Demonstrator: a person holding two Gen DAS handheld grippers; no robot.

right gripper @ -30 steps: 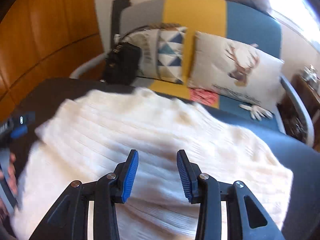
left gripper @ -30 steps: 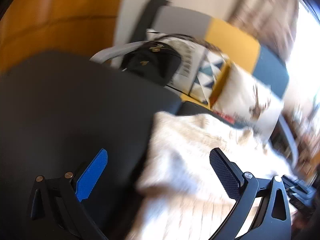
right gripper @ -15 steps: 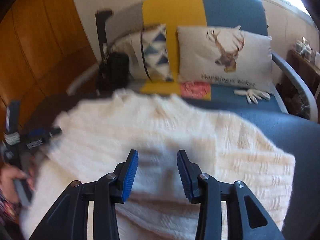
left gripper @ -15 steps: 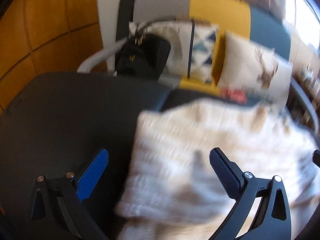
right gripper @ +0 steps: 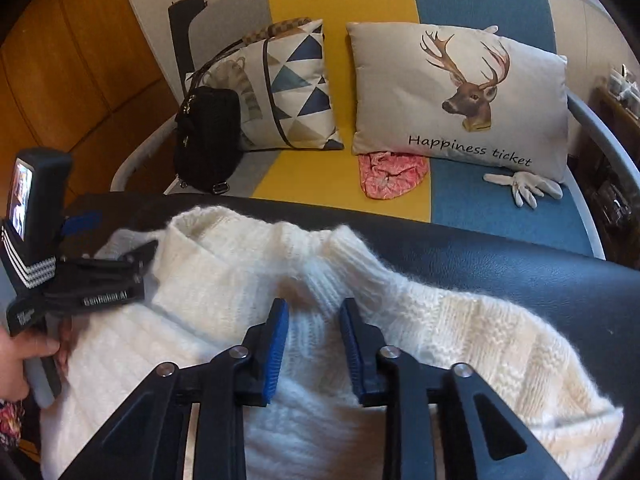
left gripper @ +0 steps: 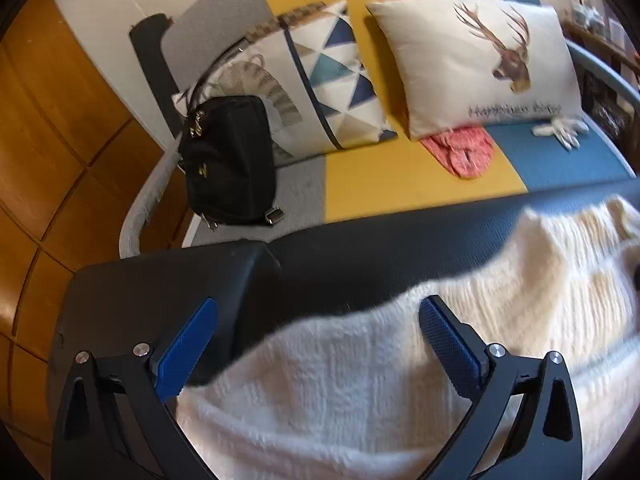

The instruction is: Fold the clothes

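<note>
2 cushions (right gripper: 460, 96), blk bag (right gripper: 206, 136) behind sweater (right gripper: 320, 280)

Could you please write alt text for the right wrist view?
The right gripper is closing over a fold of a white sweater on a black surface, with the left gripper at the sweater's left edge. Behind stands a sofa with two cushions.

A fluffy white knit sweater (right gripper: 248, 280) lies rumpled on the black table (right gripper: 500, 256), partly folded, its ribbed collar toward the far edge. One side reaches toward the left edge, its near part hangs off.
</note>
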